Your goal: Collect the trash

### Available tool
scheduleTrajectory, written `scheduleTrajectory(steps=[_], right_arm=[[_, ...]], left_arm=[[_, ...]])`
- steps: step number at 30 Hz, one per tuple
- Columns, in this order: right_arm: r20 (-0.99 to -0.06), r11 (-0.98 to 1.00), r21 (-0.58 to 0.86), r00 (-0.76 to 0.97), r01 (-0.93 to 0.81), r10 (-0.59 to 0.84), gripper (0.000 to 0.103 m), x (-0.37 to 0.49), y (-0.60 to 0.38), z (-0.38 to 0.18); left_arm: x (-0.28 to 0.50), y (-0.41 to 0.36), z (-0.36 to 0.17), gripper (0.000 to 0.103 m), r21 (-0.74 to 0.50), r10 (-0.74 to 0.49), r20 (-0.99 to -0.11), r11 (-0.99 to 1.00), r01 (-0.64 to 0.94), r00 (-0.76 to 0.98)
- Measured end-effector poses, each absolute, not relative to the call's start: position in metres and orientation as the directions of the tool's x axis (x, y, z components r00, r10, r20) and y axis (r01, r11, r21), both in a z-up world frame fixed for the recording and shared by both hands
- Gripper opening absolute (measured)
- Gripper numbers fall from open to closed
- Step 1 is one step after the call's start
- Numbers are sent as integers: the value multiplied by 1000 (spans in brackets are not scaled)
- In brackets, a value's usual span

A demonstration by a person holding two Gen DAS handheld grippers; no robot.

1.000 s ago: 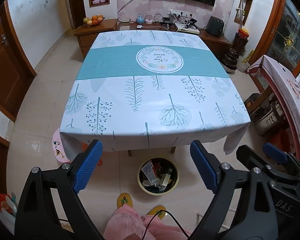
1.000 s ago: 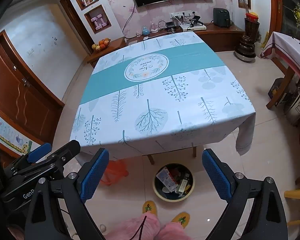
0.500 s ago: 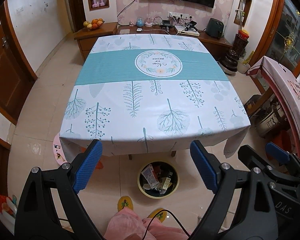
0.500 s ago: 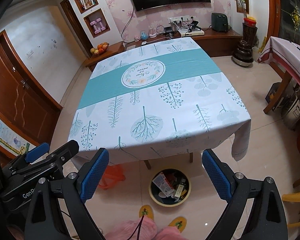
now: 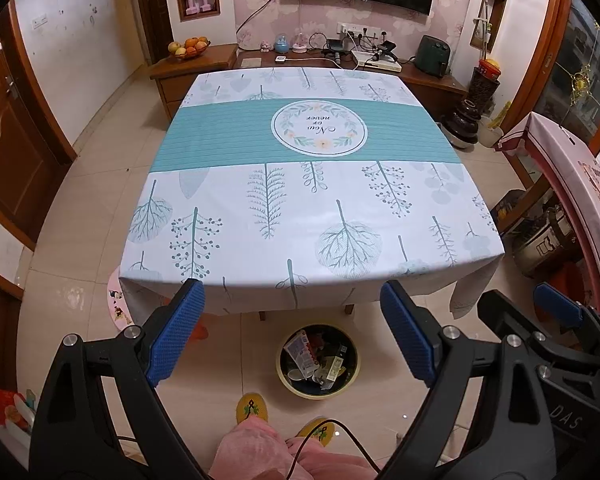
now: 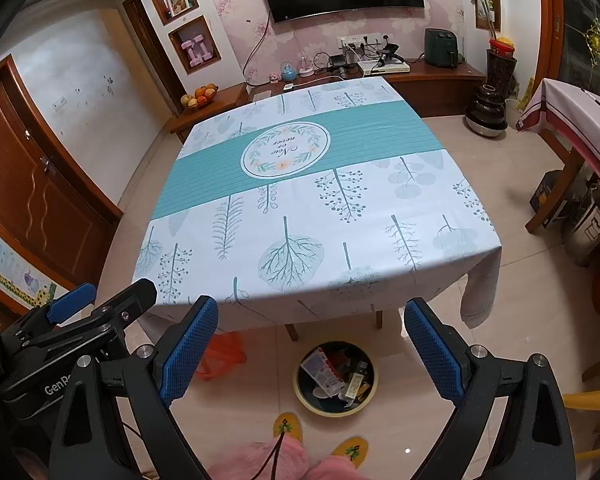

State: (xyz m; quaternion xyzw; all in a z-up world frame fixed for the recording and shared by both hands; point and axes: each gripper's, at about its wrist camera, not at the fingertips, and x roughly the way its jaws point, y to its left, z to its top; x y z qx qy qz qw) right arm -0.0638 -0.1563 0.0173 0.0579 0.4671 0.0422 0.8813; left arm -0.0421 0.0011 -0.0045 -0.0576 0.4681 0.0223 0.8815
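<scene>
Hanging side by side over the tiled floor (image 5: 100,184), the left gripper (image 5: 292,332) and the right gripper (image 6: 312,350) both have their blue pads spread wide and hold nothing. Just past them runs the near edge of the table (image 5: 312,240), its cloth drooping at the right corner. On the floor below that edge sits the trash bin (image 5: 282,376), round and yellow-rimmed, with wrappers and a bottle inside. Open tile lies to the left and right of the table. Since a second ago both grippers have risen and drawn back, so the table looks farther and more of the wall behind shows.
</scene>
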Motion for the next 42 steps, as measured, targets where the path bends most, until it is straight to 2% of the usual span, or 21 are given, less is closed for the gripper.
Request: scheduleTrajectory(steps=[42], right_arm=[[-812, 991, 127, 571, -28, 121, 96, -58, -162, 17]], left_arm=[[-43, 2, -8, 88, -83, -14, -829, 992, -98, 560]])
